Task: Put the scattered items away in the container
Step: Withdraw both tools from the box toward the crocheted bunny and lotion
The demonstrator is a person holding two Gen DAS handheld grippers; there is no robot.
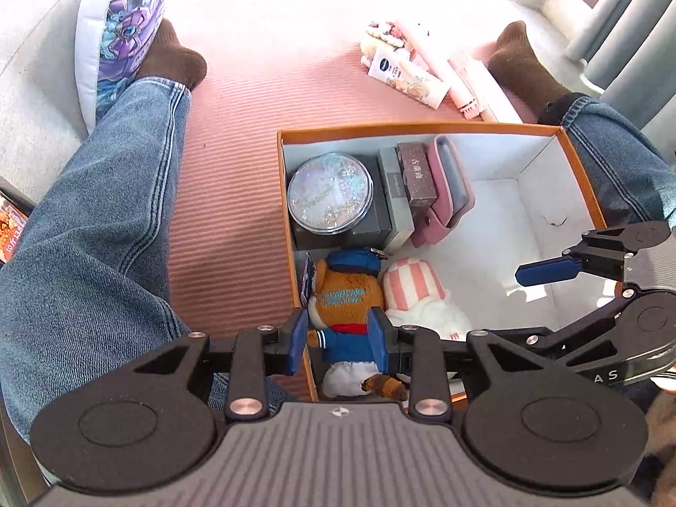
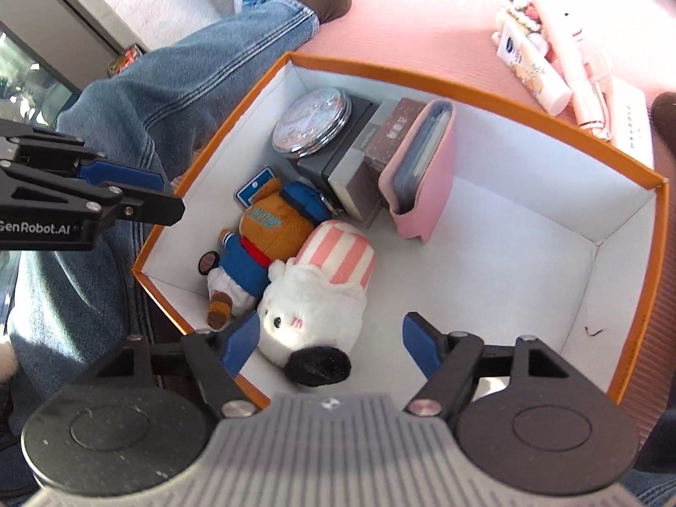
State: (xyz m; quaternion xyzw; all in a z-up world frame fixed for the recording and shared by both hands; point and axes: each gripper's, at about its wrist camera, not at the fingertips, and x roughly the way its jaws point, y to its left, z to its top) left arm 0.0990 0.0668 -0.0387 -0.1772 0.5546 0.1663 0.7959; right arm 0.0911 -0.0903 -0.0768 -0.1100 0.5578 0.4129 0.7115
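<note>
Your left gripper (image 1: 338, 340) hangs over the orange box (image 1: 418, 129), jaws partly spread, empty. Your right gripper (image 2: 329, 344) gapes wide around the white plush (image 2: 312, 308). Tubes (image 1: 418, 78) lie at one o'clock beyond the box.

The left gripper (image 1: 338, 340), black with blue pads, hovered above the box's left wall, jaws partly apart and gripping nothing. The right gripper (image 2: 331, 344) hung over the near edge, its blue fingers (image 2: 418, 344) spread wide.
</note>
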